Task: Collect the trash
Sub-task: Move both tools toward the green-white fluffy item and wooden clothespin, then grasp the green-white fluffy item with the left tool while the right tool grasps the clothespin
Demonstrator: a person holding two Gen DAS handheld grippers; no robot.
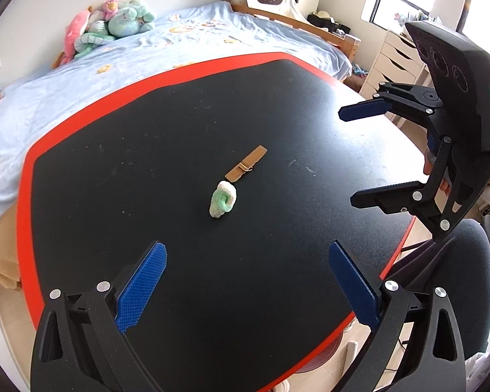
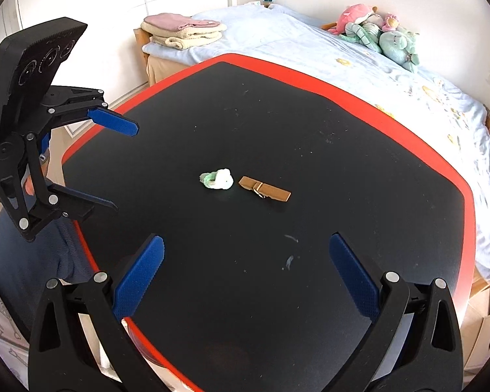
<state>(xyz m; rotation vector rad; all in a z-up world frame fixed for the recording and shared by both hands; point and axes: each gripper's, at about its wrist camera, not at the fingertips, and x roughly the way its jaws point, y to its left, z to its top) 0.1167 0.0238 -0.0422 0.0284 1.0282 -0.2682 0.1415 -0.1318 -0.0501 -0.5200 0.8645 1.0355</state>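
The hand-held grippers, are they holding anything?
No. The left hand-held gripper and right hand-held gripper are both open and empty. The wad and clothespin lie on the table.

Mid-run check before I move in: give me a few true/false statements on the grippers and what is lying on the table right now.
1. Both grippers are open and hold nothing. True: left gripper, right gripper.
2. The crumpled white-green wad lies on the bed. False: it is on the black table.
3. A wooden clothespin lies beside the wad. True.
4. The right gripper touches the clothespin. False: it hovers clear of it.
5. Stuffed toys sit on the table. False: they sit on the bed.
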